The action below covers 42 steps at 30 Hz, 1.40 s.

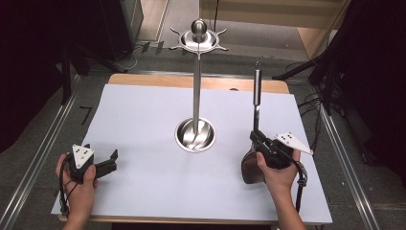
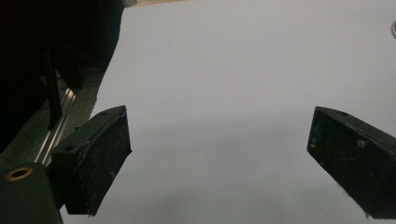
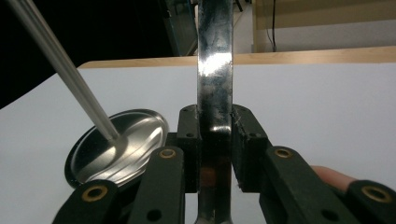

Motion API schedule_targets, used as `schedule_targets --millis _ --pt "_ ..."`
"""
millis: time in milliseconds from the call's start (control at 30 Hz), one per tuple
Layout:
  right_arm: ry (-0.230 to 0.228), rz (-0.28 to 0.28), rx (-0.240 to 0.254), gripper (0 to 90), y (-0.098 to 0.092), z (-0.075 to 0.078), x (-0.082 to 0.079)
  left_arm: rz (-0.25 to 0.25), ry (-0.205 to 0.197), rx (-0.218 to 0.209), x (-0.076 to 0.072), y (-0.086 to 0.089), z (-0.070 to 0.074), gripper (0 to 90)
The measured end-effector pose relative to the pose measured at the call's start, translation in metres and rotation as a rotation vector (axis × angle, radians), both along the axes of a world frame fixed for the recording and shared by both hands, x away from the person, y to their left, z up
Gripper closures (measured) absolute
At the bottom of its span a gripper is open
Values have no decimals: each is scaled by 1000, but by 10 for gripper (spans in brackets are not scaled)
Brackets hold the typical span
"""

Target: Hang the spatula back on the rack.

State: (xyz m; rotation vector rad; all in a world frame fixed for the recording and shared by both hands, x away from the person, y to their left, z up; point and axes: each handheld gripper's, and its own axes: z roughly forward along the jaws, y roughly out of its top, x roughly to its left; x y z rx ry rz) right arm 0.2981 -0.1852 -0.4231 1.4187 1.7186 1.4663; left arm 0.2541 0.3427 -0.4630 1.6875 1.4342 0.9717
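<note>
Found the left gripper [image 1: 114, 161] at the left of the white table [image 1: 143, 110], low over the sheet, jaws spread wide with nothing between them. Read no mark on its pads [image 2: 100, 158] in the left gripper view.

Noted at mid-table the utensil stand [image 1: 197, 86]: a thin steel pole rising from a round dished base [image 1: 195, 139] to a ring of hooks [image 1: 197, 42].

Saw to its right the utensil [image 1: 257, 91], upright near the table's right side, dark head [image 1: 251, 167] down, apart from the stand. Judged it stiff, polished and likely slippery in the grip, bottom-heavy at the head, not fragile. Judged the flat lower handle the best hold, leaving the hanging eye [image 1: 257, 63] at the top free for a hook.

Saw the right gripper [image 3: 215, 122] clamped there, both pads pressed on the flat steel strip just above the head.

Made out no brand, label or writing anywhere.
</note>
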Motion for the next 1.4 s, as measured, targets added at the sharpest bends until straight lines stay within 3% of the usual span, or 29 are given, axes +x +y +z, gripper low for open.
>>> schedule_targets --millis 1400 --pt "-171 133 18 767 28 32 -33 -2 6 -2 0 0 0 66"
